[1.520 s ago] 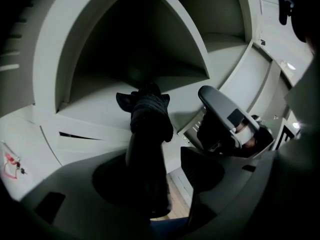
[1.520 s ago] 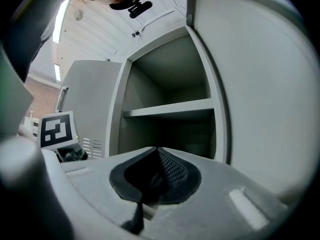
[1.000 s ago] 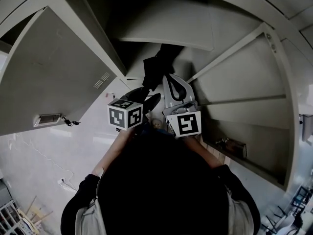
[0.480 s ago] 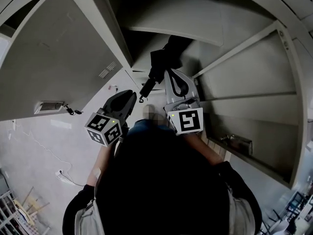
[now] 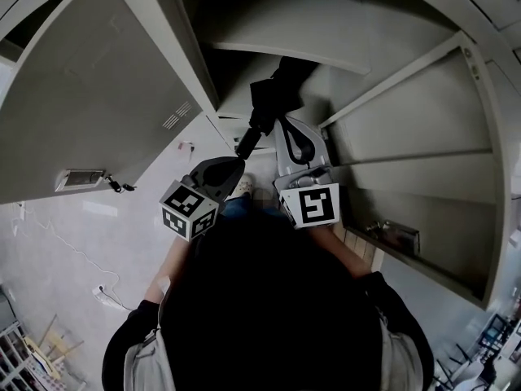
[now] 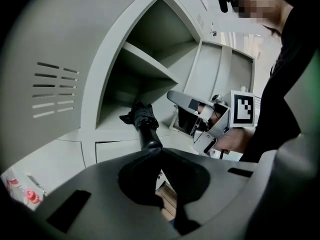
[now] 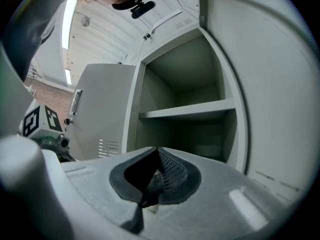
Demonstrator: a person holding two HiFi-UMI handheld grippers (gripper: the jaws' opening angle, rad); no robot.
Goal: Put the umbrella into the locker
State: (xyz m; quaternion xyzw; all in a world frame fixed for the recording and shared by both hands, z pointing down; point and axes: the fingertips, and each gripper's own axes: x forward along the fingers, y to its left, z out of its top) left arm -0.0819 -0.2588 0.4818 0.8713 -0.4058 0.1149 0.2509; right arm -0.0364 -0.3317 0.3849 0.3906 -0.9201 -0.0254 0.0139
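The black folded umbrella (image 5: 275, 92) lies in the open locker compartment (image 5: 285, 51), and its handle (image 5: 249, 139) sticks out over the front edge. In the left gripper view the umbrella (image 6: 141, 118) rests on the compartment floor. My left gripper (image 5: 238, 164) is shut, with its tips right at the end of the handle (image 6: 150, 142); I see nothing pinched between them. My right gripper (image 5: 286, 129) is level beside the umbrella and apart from it. Its jaws meet at the tips (image 7: 157, 150), and it faces the shelf (image 7: 187, 111).
The open locker door (image 5: 98, 96) hangs at the left with a latch handle (image 5: 80, 177). Another open door (image 5: 407, 112) stands at the right. A white cable (image 5: 106, 300) lies on the pale floor. The person's head and shoulders fill the lower middle of the head view.
My left gripper swung out to the left, then came back toward the handle's end, and its jaws closed. The right gripper stayed where it was.
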